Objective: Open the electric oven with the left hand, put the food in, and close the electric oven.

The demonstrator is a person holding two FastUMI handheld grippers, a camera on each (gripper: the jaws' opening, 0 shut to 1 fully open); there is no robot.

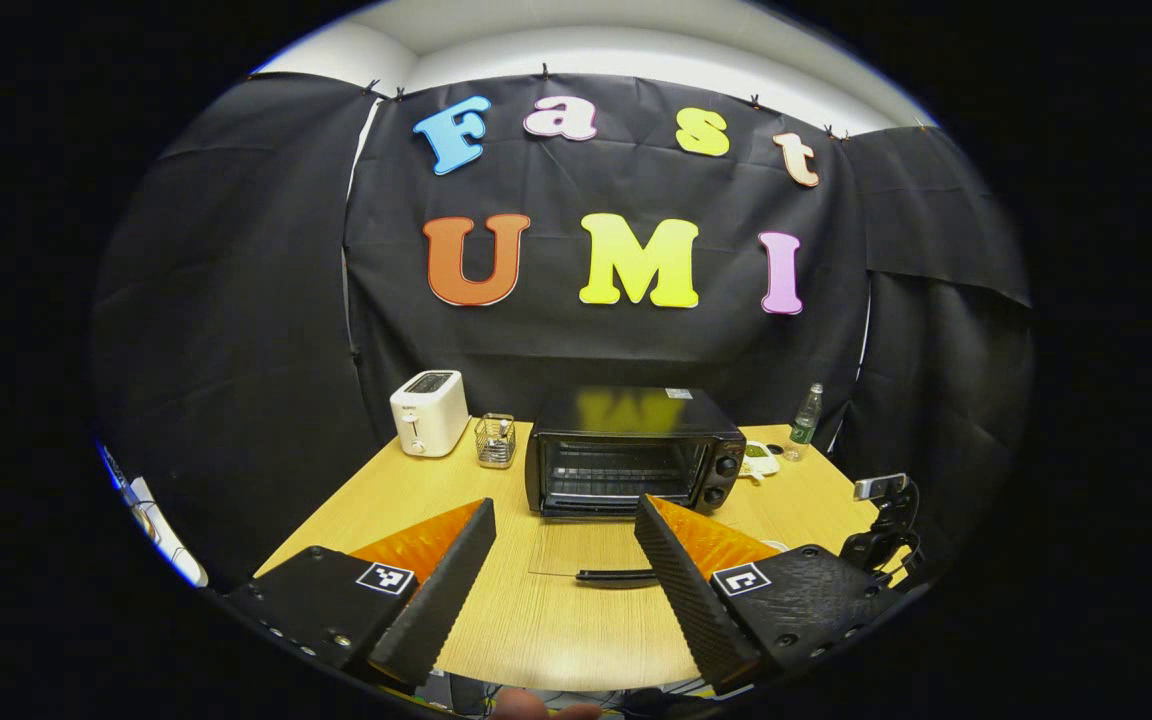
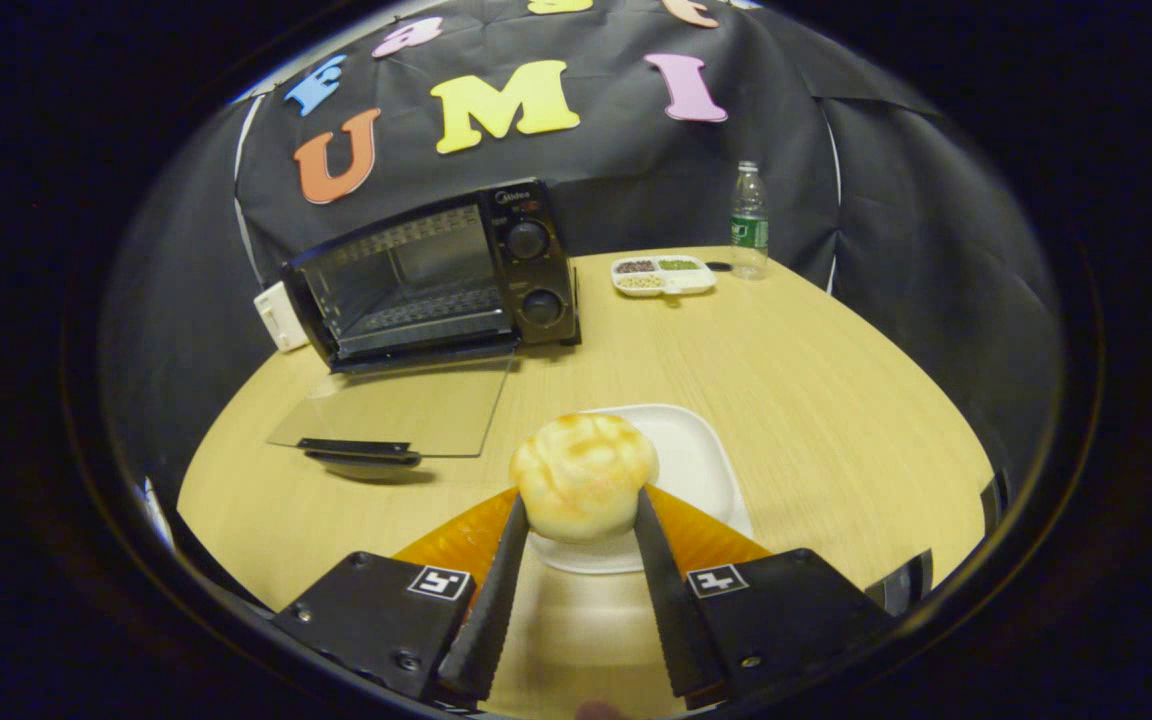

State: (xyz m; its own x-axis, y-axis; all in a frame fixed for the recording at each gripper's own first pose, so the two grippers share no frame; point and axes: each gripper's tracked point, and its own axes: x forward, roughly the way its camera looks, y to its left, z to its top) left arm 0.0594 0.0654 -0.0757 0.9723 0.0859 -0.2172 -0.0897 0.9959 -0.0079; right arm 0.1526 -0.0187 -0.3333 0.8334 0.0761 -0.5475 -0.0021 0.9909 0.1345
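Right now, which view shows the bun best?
The right gripper view: the bun sits close up, gripped between the right gripper fingers above the white plate. The left gripper view faces the open oven instead.

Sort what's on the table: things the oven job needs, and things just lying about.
Needed:
- oven, its glass door dropped open
- bun, held between the right gripper fingers
- white plate
- left gripper, open

Lying about:
- toaster
- wire basket
- snack tray
- water bottle
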